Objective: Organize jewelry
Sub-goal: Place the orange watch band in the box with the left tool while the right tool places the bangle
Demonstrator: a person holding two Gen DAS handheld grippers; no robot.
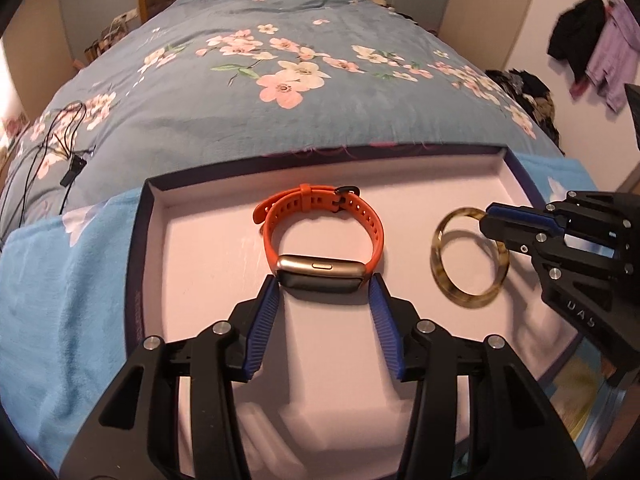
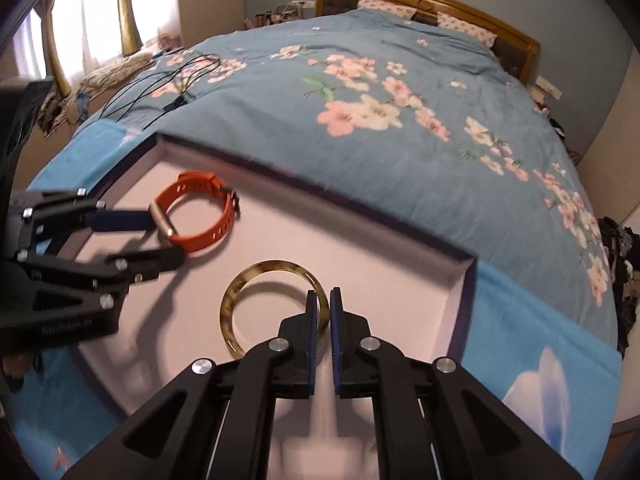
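Note:
A shallow white tray with a dark rim lies on a light blue towel on the bed. An orange-strapped watch with a gold body stands in its middle. My left gripper has a blue pad pressed on each end of the watch body. In the right wrist view the same left gripper clamps the watch from the left. A tortoiseshell bangle lies flat to the right of the watch. My right gripper is shut on the bangle's right rim. The left wrist view shows that right gripper on the bangle.
The tray rests at the foot of a bed with a blue floral quilt. Black cables lie on the quilt at the left. The light blue towel spreads out past the tray on both sides. Clothes hang on the right wall.

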